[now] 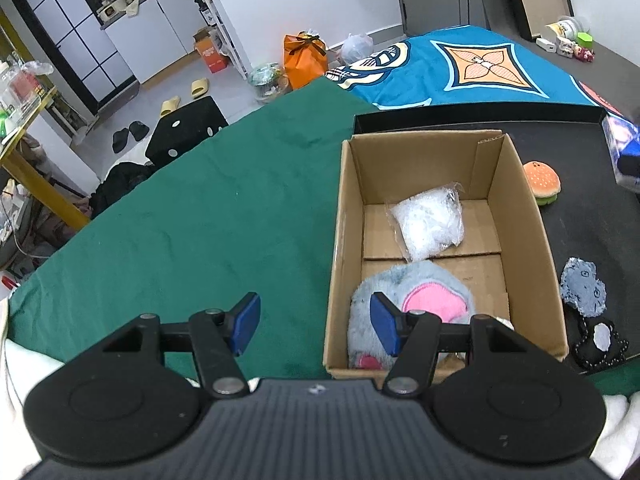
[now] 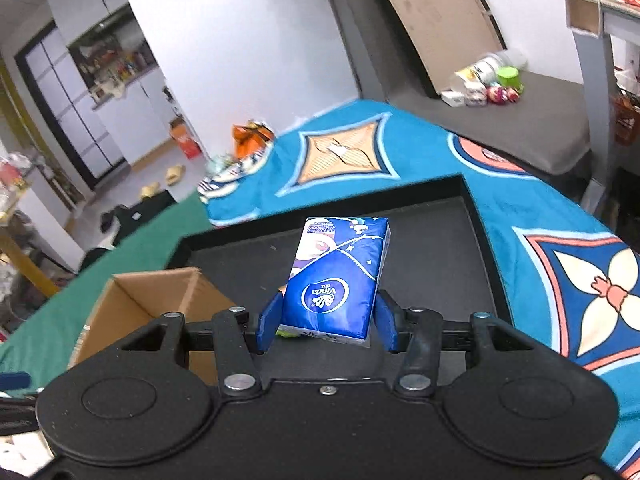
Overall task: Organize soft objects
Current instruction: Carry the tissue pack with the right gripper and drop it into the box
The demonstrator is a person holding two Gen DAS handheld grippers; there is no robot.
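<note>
Right gripper (image 2: 326, 322) clamped on blue tissue pack (image 2: 336, 276), lifted above black tray (image 2: 476, 248), right of cardboard box (image 2: 132, 304). Soft, light, slick-wrapped; best pinched across short sides. Left gripper (image 1: 314, 324) released, empty, over box's near-left rim

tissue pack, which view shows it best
The right wrist view: the blue tissue pack fills the middle of the picture, clamped between the right tongs, printed face towards the camera. The left wrist view catches only a blurred blue sliver of it at the right edge, above the black tray.
</note>
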